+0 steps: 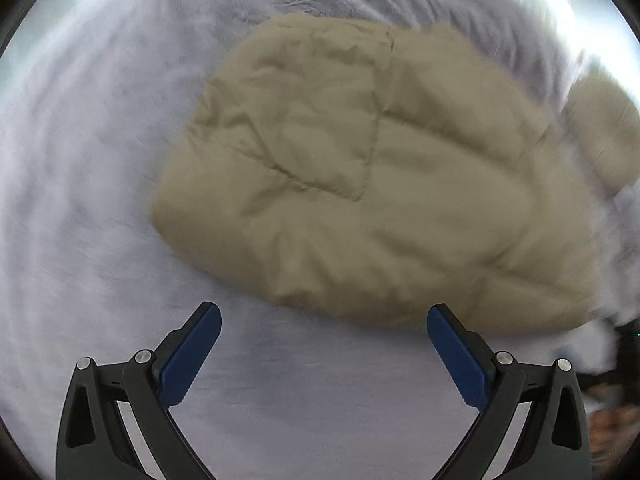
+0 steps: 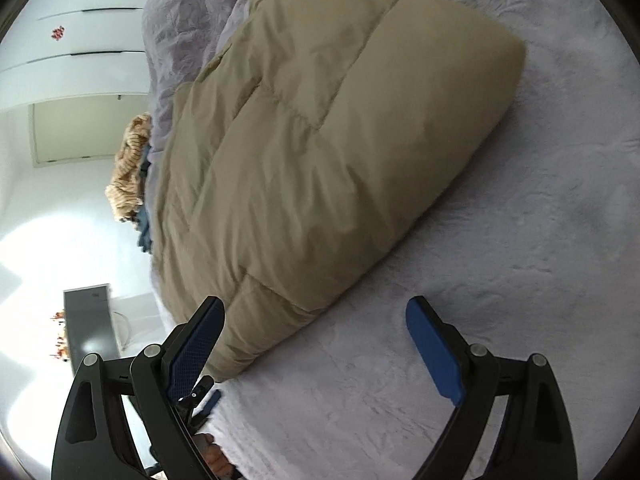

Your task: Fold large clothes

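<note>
My left view is smearing badly, blurring the tan puffer jacket [image 1: 360, 168] lying folded on the lilac bed [image 1: 100, 200]. Its long axis is running from near me toward the far bedding. Left gripper [image 1: 324, 316] and right gripper [image 2: 316, 308] are hovering with jaws wide, empty.

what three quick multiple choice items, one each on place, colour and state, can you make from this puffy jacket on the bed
1. Where does the jacket lie?
A. on the grey bedspread
B. on a wooden floor
C. on a hanger

2. What colour is the jacket?
A. red
B. tan
C. black

3. How does the left tool stand?
A. shut on a sleeve
B. shut on nothing
C. open, holding nothing

Key: 1 A, grey fabric surrounds the jacket in both views; 2 B, its quilted shell is tan; 3 C, the blue pads stand wide apart with only bedspread between them.
</note>
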